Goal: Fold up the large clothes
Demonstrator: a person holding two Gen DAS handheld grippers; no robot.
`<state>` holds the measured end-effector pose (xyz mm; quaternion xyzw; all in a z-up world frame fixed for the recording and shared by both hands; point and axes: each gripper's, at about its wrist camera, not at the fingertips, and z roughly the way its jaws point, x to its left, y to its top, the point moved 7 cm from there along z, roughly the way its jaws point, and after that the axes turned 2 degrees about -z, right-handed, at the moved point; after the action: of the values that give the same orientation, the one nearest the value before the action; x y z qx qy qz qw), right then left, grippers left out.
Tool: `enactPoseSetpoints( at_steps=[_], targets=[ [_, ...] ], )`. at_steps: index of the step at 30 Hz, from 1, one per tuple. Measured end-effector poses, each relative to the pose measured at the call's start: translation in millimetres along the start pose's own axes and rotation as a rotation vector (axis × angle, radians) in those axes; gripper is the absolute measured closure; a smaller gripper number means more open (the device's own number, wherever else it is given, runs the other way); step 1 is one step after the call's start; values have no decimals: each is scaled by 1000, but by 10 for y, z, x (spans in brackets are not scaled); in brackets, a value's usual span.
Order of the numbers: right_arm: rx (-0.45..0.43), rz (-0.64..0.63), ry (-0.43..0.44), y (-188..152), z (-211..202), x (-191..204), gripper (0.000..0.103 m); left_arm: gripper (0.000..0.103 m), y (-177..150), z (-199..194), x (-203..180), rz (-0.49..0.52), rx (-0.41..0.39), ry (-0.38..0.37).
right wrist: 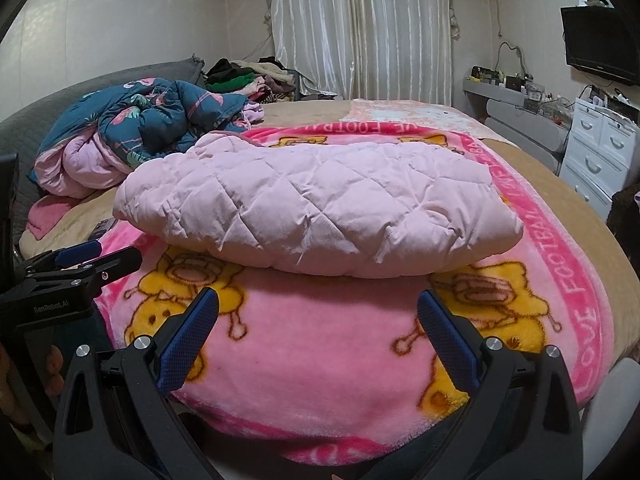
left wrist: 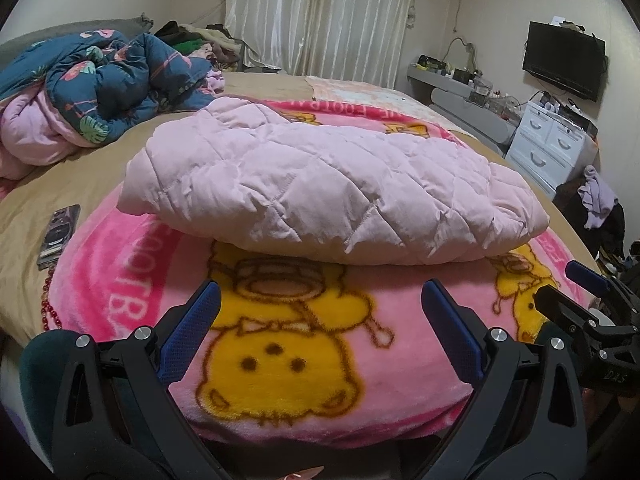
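Now folded pink jacket lies crosswise, long axis L-R.

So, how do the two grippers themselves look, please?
Both the left gripper and the right gripper are black plastic clamps with blue textured fingers and silver screws. The left body reads "RenRobot.AI".

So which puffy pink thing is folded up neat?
The pale pink quilted jacket on the pink cartoon blanket. The other, the pink-lined dark blue flowery quilt, lies crumpled far back.
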<state>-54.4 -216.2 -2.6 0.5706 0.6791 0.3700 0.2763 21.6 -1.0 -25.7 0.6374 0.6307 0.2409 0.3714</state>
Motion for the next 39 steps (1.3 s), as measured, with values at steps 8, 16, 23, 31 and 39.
enactPoseSetpoints(
  at_steps=[8, 16, 23, 31, 39],
  targets=[
    [-3, 2, 1, -8, -13, -10, 4, 9, 12, -10, 6, -3, -1, 1],
    [-4, 3, -2, -5, -16, -24, 4, 9, 22, -11, 2, -2, -2, 6],
    [-5, 2, -1, -4, -17, -24, 4, 9, 28, -12, 1, -3, -2, 5],
    [-5, 3, -1, -3, -17, -21, 4, 9, 49, -18, 0, 2, -5, 5],
    [-4, 2, -3, -5, -16, -22, 4, 9, 72, -25, 22, 8, -6, 16]
  ],
)
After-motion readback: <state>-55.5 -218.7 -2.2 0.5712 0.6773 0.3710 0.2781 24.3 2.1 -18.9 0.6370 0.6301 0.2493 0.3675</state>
